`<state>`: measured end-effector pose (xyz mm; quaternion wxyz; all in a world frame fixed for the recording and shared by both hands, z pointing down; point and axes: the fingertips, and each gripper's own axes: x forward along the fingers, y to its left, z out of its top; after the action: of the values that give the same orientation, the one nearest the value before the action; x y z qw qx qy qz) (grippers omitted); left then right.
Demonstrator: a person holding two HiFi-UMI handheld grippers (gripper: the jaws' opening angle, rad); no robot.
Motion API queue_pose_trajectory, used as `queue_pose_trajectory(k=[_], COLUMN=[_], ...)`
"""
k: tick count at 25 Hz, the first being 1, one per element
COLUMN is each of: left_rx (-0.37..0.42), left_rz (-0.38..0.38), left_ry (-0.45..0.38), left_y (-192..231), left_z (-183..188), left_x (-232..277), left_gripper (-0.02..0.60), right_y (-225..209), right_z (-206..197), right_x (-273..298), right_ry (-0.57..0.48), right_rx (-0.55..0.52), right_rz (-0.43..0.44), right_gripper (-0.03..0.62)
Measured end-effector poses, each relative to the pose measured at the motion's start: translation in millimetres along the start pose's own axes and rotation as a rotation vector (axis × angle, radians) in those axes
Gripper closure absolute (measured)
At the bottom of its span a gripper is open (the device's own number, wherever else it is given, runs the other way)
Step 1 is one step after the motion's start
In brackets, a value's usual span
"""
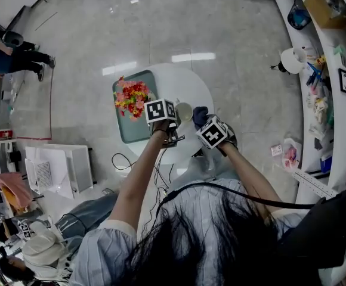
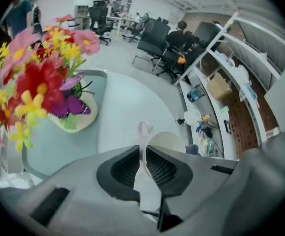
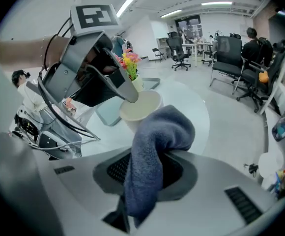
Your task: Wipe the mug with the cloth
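We find the left tongs point(image 2: 143, 154) closed narrow on the wall of the cream mug point(image 2: 166, 140), one jaw inside the rim and one outside, with the mug's handle on the far side. The mug sits over the round white tabletop point(image 2: 125, 104), just right of a teal tray point(image 1: 128, 133) that carries a pot of red, pink and yellow flowers point(image 2: 37, 75). We cannot tell whether the mug's base rests on the tabletop or is lifted clear of it. The right tongs point(image 3: 147, 167) are clamped on a blue-grey cloth point(image 3: 157, 132), which bulges out beyond the jaws in a folded lump and hangs down below them. In the head view the cloth lies just right of the mug. In the right gripper view its bulge overlaps the mug's near wall, but we cannot confirm contact. Both grippers are near the near edge of the tabletop, close together.
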<state>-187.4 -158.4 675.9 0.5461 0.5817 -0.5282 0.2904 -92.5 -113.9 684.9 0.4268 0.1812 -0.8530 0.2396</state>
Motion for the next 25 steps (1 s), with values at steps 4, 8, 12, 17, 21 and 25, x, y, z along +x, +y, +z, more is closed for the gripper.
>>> queue_pose_trajectory(k=[4,8,12,17,21,25], left_rx=[-0.188,-0.389,-0.564,-0.678,-0.524,-0.103], left_rz=[-0.038,-0.08,-0.113,-0.148,-0.191,-0.197], left_ry=[-0.042,-0.079,-0.113,-0.141,-0.146,-0.131], left_y=[3.3,5.0,3.4,0.3,-6.6,-21.1], left_z=[-10.2,-21.0,-31.8,-37.6,-32.3,-23.8], left_x=[-1.8,-3.6,-4.9,-4.0,-8.9,-26.6], left_gripper=[0.537,0.537,0.537,0.537,0.535,0.465], right_y=[2.5,5.3,7.1,8.7,5.1,3.3], right_z=[1.9,-0.8,-3.0,-4.8,-6.1,-11.7], right_x=[-1.0,1.8,1.6,1.5,0.7,0.7], right_ry=[-0.008,-0.004,0.003,-0.004,-0.006,-0.006], right_rx=[0.002,0.015,0.032,0.056,0.052,0.087], right_rz=[-0.009,-0.011,-0.015,-0.015,-0.023,-0.033], right_gripper=[0.493,0.493,0.493,0.493,0.493,0.493])
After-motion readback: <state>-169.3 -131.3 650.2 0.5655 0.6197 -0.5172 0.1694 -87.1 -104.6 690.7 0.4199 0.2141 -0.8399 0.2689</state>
